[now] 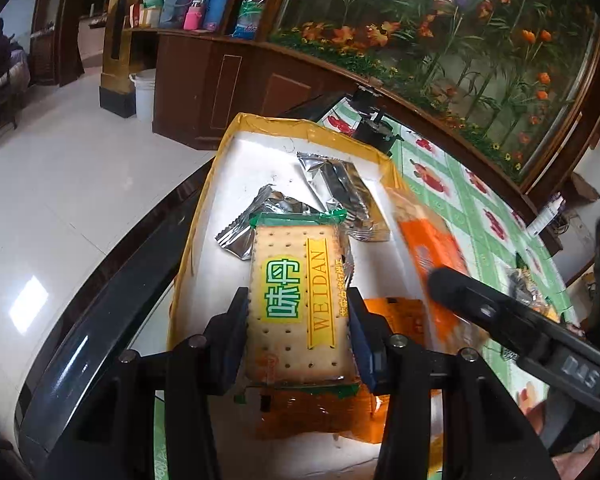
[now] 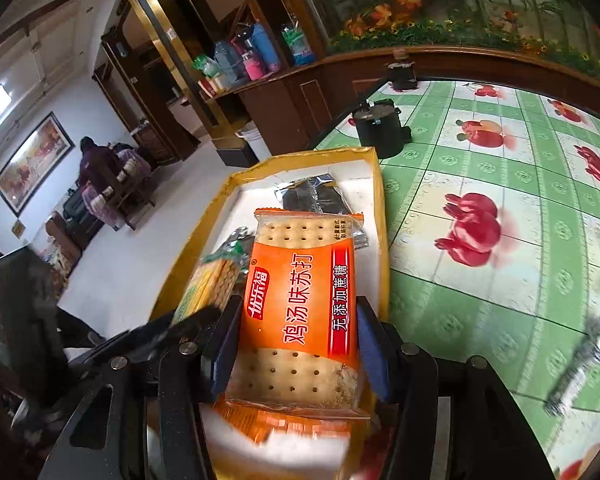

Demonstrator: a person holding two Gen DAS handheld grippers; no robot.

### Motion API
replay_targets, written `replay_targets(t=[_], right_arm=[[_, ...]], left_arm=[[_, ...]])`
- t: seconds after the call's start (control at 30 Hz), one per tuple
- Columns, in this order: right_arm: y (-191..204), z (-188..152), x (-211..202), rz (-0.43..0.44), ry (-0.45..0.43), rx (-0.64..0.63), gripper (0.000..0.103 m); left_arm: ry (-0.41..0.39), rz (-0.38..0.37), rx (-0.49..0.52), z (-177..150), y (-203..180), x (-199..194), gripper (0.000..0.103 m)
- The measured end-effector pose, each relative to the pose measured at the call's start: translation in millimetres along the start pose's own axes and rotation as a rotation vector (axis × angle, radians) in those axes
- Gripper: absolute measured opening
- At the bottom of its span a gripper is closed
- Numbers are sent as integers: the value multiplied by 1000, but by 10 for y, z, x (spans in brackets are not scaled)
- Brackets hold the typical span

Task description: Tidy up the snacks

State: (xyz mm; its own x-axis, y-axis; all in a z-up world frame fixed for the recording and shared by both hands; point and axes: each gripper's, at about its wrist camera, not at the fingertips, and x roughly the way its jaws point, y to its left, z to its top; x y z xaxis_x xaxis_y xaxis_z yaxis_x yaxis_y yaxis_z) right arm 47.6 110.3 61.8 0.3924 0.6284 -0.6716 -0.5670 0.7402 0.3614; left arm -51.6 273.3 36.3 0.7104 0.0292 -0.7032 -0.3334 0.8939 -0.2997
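Observation:
My left gripper (image 1: pixel 298 320) is shut on a green-trimmed cracker pack (image 1: pixel 296 300) and holds it over a white tray with a yellow taped rim (image 1: pixel 272 124). Silver foil snack packs (image 1: pixel 332 184) lie at the tray's far end, and an orange pack (image 1: pixel 396 314) lies beneath the held one. My right gripper (image 2: pixel 296 340) is shut on an orange cracker pack (image 2: pixel 300 304) above the same tray (image 2: pixel 236 178). In the left wrist view that orange pack (image 1: pixel 432 248) shows blurred at the tray's right edge. The green pack (image 2: pixel 216 280) appears edge-on in the right wrist view.
The tray sits at the corner of a table with a green and white fruit-print cloth (image 2: pixel 480 280). A black pot (image 2: pixel 380 128) stands beyond the tray. More snack packs (image 2: pixel 580 364) lie on the cloth at the right. White tiled floor (image 1: pixel 60 200) lies to the left.

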Motion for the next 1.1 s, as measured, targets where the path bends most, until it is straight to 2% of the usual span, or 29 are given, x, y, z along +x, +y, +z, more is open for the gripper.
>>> replay_targets(t=[0.2, 0.43, 0.5, 0.53, 0.6, 0.77, 0.9, 1.1], right_arm=[[-11, -16, 205, 13, 15, 7, 59], [-45, -19, 153, 48, -1, 10, 61], [-61, -18, 104, 60, -12, 20, 61], [-77, -14, 82, 68, -18, 26, 61], [-106, -20, 8, 84, -34, 37, 61], [-240, -65, -208, 95, -77, 72, 61], [-493, -105, -447, 97, -115, 122, 61], [-1039, -203, -902, 23, -188, 203, 61]], left_arm=[[-26, 57, 46, -26, -73, 25, 45], [-26, 59, 50, 3, -95, 41, 46], [-30, 55, 37, 17, -88, 16, 50], [-34, 52, 30, 27, -85, -5, 58], [-48, 46, 23, 46, -92, -52, 67], [-70, 40, 49, 60, -208, -162, 67], [-79, 16, 80, 53, -383, -244, 67], [-73, -45, 186, -42, -857, -300, 67]])
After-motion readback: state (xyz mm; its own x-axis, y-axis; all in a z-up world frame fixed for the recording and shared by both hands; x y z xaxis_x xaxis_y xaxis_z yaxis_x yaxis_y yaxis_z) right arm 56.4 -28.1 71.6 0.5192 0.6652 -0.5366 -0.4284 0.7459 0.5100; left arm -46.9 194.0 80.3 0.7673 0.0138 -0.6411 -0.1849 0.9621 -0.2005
